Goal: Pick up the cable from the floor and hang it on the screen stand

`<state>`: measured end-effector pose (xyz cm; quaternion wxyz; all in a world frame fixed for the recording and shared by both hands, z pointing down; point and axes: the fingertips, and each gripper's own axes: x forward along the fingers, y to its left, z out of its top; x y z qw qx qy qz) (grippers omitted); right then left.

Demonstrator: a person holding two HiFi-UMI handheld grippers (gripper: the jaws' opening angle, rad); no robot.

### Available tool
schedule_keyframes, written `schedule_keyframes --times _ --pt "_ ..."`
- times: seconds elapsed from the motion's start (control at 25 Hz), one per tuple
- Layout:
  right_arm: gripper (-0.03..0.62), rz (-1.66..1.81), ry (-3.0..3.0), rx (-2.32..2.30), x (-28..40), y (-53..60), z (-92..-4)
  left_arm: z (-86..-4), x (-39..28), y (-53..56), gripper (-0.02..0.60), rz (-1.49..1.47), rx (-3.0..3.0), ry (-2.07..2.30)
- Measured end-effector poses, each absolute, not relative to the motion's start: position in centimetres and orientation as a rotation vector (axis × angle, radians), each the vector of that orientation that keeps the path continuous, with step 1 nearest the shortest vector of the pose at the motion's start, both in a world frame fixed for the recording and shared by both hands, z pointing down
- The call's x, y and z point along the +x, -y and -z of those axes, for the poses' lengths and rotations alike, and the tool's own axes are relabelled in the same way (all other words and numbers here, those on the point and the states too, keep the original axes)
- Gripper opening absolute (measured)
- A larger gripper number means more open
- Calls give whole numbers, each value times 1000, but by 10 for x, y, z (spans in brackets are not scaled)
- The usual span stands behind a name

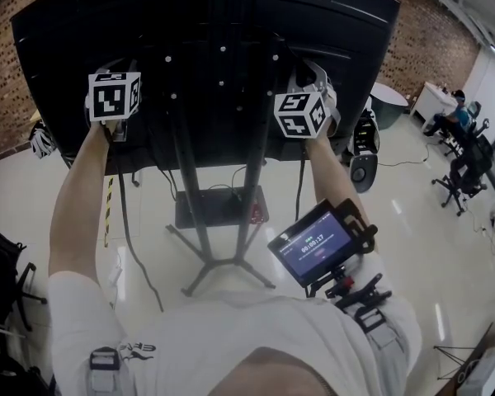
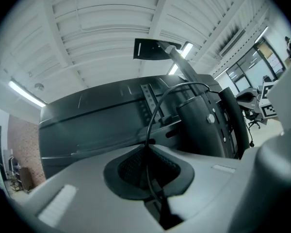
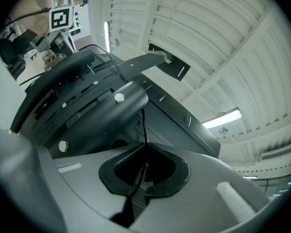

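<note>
Black and thin, the cable (image 2: 155, 109) is up behind the screen (image 2: 87, 125), no longer on the floor. Your left gripper (image 2: 147, 147) has its jaws almost together and pinches the cable. From there the cable rises and bends to the right, over the top part of the screen stand (image 2: 203, 123). Your right gripper (image 3: 145, 147) pinches it too, with narrow jaws, and the strand climbs straight up behind the stand. So its long axis runs side to side between your hands, arched upward. I think the risk is this: if you open one gripper before the arch sits on the stand, the smooth cable may slide off and drop.
</note>
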<state>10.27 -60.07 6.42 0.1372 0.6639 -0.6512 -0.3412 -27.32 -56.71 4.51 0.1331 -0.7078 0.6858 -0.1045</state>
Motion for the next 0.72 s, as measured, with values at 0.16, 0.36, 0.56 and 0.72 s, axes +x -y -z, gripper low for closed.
schedule_keyframes --times 0.16,0.36,0.56,0.72 --pt "28 1005 1880 1882 94 599 -75 -44 -275 565 18 312 -2028 -1990" --pt "28 1009 1912 1836 84 599 -98 -48 -276 568 18 318 -2026 -1995" --pt "29 1003 1952 1826 77 596 -110 -59 -275 571 18 334 -2043 -1998" --pt "29 996 1982 1827 77 596 -116 -70 -272 574 18 335 -2061 -1998"
